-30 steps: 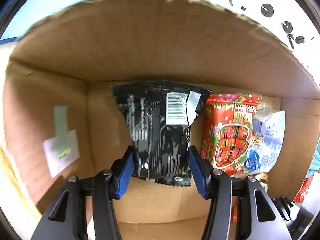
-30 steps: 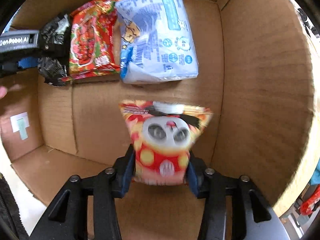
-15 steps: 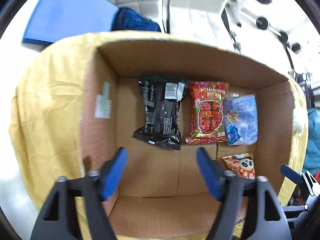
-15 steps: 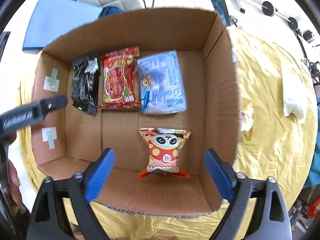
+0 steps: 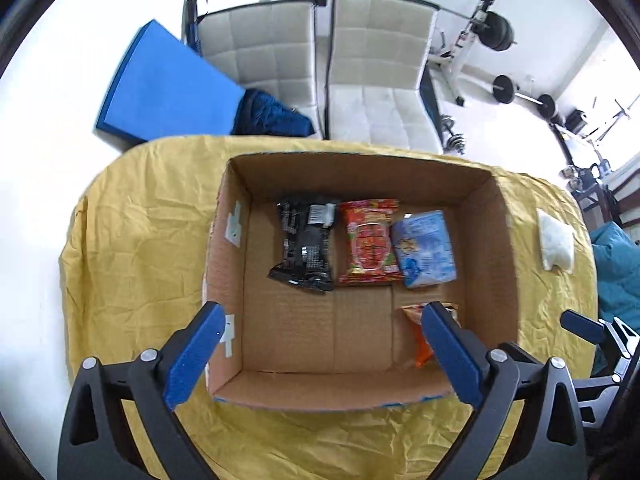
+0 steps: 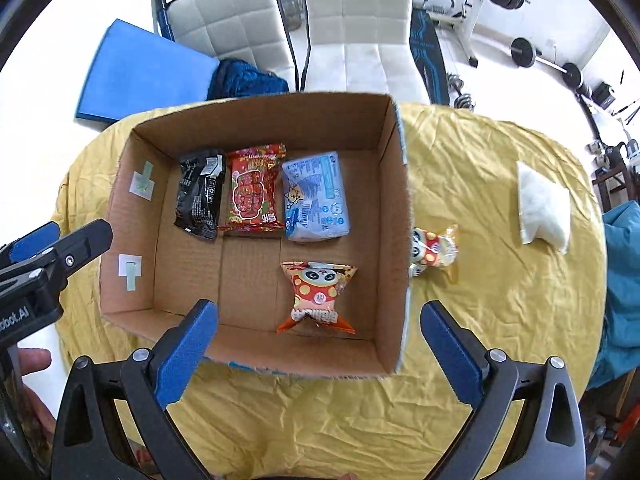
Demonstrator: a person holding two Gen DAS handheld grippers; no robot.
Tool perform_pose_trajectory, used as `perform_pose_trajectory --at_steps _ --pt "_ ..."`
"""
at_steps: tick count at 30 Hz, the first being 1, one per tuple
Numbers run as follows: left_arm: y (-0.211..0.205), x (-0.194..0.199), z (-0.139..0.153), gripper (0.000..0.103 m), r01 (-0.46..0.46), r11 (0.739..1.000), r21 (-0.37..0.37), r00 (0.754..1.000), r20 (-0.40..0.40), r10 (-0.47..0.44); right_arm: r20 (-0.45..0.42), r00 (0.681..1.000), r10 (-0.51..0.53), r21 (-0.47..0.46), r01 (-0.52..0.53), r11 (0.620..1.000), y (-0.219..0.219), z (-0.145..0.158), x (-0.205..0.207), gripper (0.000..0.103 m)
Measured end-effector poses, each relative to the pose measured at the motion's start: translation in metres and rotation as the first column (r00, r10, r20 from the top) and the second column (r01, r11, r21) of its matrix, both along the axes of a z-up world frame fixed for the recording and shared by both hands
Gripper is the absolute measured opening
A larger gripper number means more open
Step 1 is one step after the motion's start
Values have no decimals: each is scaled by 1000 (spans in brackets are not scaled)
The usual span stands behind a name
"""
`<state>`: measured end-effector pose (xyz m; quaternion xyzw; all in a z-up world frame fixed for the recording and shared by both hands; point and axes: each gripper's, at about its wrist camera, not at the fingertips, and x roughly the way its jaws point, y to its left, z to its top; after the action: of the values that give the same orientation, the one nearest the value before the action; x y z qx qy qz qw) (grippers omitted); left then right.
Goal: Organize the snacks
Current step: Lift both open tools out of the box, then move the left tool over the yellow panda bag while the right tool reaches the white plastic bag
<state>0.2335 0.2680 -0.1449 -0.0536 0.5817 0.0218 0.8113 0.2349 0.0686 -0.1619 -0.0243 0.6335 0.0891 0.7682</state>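
Meanwhile, with four packets in the cardboard box [image 6: 394, 216], both the left gripper [image 5: 320, 354] and right gripper [image 6: 318, 350] hang open; next, the panda snack packet [image 6: 434, 250] right of the box on the desk [image 6: 480, 312] deserves a centred pinch.

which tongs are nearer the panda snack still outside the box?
Right. The right tongs hang open near the box's right wall, beside the loose panda snack; the left tongs sit past the box's left wall.
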Motion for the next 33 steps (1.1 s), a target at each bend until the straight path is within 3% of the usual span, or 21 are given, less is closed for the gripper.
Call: perform_pose_trajectory --at_steps 7,12,16,19,22,26,28,30,33 --pt "-23 -19 29 102 21 1000 3 998 57 -21 36 999 23 25 -24 999 -13 26 -18 103" --pt "-43 -24 38 102 35 999 -9 997 72 -34 27 1000 9 92 -12 996 -36 35 -21 103" --pt "-65 -21 30 103 21 997 68 998 63 -26 -55 997 -60 151 68 986 -81 18 -6 103" --pt "-75 -16 14 103 6 998 70 999 35 -8 -140 976 -164 193 189 963 -127 -9 16 103" --pt "-81 -11 -1 103 -19 998 67 999 27 17 -247 929 -275 212 328 921 -169 -49 38 103" --pt "-84 -4 -29 103 -47 998 51 998 -35 48 -393 829 -398 230 507 830 -206 -111 59 103" --pt "-84 -2 -39 103 -58 997 48 996 -59 61 -489 757 -434 265 603 752 -213 -143 65 103" --pt "-84 0 -50 103 -69 997 44 994 -86 73 -548 706 -450 271 658 702 -212 -168 69 103" --pt "-84 2 -61 103 -87 995 44 989 -115 92 -603 652 -459 264 706 657 -201 -205 76 92"
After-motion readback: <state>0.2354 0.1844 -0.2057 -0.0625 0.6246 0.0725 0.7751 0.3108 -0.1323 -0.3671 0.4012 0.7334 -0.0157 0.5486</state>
